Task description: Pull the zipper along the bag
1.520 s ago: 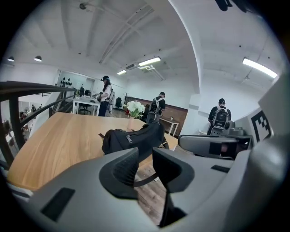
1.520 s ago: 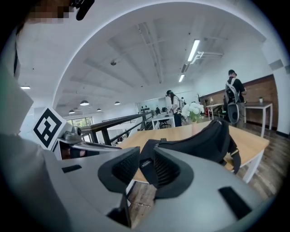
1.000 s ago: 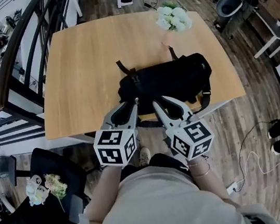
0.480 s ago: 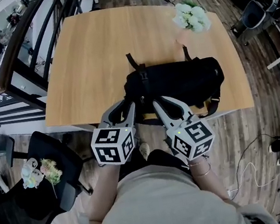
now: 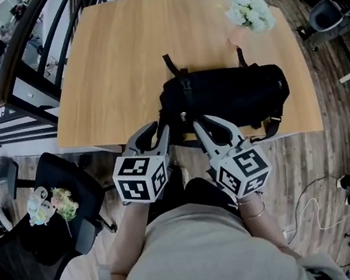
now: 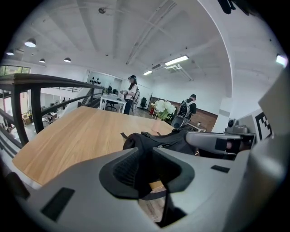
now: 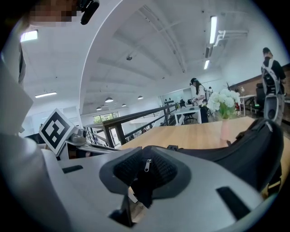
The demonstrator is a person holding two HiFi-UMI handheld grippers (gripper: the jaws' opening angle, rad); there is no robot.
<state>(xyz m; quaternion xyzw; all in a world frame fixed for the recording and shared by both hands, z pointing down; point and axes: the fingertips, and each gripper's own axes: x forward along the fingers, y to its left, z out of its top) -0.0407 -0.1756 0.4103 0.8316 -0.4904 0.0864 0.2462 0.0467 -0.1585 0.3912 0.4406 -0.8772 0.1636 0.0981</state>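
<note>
— At the near edge of the light wooden table (image 5: 116, 59), where does the black fabric duffel bag (image 5: 234, 97) lie?
— Lengthwise along that edge, its left end at both gripper tips. Left gripper (image 5: 162, 129): jaws slightly parted, black fabric in the gap; whether the pads bite, I cannot tell
— Right gripper (image 5: 200, 121)?
— Jaws narrowly spread, small silver zipper pull (image 7: 146, 165) hanging between the pads, not visibly clamped

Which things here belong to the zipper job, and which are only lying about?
For the job: black bag, zipper pull, left gripper, right gripper.

Lying about: white flowers on the table, black chair, small bouquet by that chair.
</note>
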